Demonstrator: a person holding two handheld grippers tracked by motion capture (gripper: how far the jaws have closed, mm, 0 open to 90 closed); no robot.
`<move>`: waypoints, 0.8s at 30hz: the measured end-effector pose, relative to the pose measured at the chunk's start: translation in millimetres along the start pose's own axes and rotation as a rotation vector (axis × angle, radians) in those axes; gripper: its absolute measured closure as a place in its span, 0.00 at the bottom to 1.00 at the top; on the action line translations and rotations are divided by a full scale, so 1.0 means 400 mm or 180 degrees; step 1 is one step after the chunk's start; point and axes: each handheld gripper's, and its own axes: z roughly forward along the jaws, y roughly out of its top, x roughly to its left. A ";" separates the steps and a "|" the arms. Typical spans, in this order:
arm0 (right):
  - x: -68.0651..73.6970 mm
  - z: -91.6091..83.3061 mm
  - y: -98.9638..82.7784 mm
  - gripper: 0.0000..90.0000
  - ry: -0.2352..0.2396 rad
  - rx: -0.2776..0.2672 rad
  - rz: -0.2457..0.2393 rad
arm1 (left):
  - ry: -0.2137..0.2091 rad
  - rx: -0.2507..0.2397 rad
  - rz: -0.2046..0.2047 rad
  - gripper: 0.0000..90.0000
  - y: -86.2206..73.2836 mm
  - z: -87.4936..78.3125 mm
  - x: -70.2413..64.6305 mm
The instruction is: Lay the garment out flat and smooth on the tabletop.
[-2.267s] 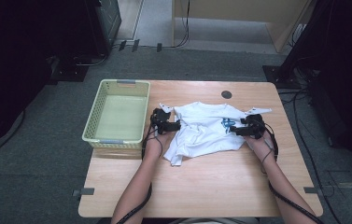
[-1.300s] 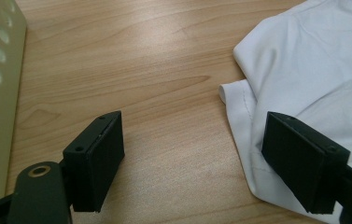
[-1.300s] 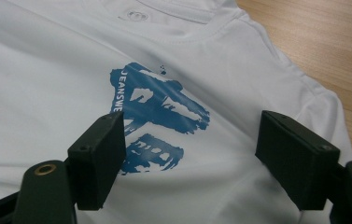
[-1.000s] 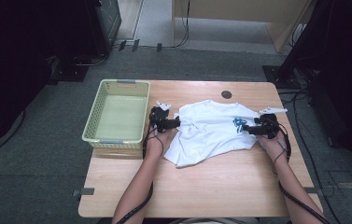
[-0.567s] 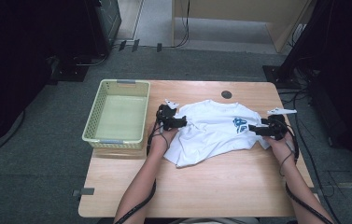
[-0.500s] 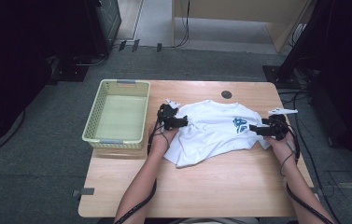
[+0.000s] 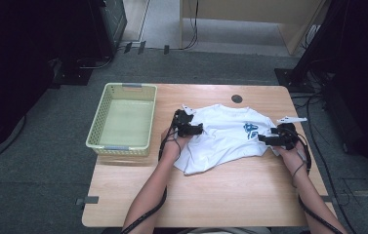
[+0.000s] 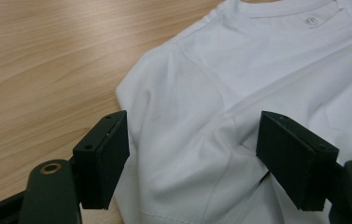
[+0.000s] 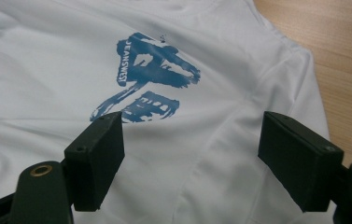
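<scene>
Wooden table under us carries a white T-shirt spread beside an empty basket. Our left gripper hovers over its shoulder seam, jaws apart but just closing a little with cloth between them, nothing pinched; our right gripper sits wide over the other edge near the blue print. We'd catch 1 layer at each seam, then pull evenly. Lower hem folds stay hard to read.

White T-shirt with a blue brush-stroke print on the chest, lying rumpled and partly spread on the wooden table, collar toward the far edge, hem bunched nearest the person
</scene>
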 end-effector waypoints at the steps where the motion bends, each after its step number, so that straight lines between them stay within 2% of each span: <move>1: -0.003 0.003 -0.002 0.26 0.0003 0.0007 0.0007 | -0.0016 0.0013 0.0022 0.29 -0.002 0.004 -0.001; 6: -0.010 0.006 -0.010 0.25 0.0002 -0.0013 0.0023 | -0.0032 0.0049 -0.0024 0.29 -0.007 0.010 0.000; 8: -0.015 0.006 -0.010 0.24 -0.0024 -0.0013 0.0008 | 0.0029 0.0091 0.0001 0.29 -0.009 0.010 0.003; 10: -0.022 0.004 -0.011 0.24 -0.0040 -0.0013 0.0017 | 0.0082 0.0087 0.0124 0.29 -0.016 0.009 0.005; 12: -0.031 0.002 -0.012 0.24 -0.0079 -0.0012 0.0014 | 0.0086 0.0057 0.0091 0.29 -0.019 0.009 0.006; 16: -0.048 -0.002 -0.014 0.24 -0.0121 -0.0026 0.0058 | 0.0090 0.0067 0.0109 0.29 -0.020 0.007 0.008; 24: -0.075 0.001 -0.009 0.23 -0.0171 -0.0039 0.0039 | 0.0108 0.0049 0.0100 0.29 -0.029 -0.003 0.022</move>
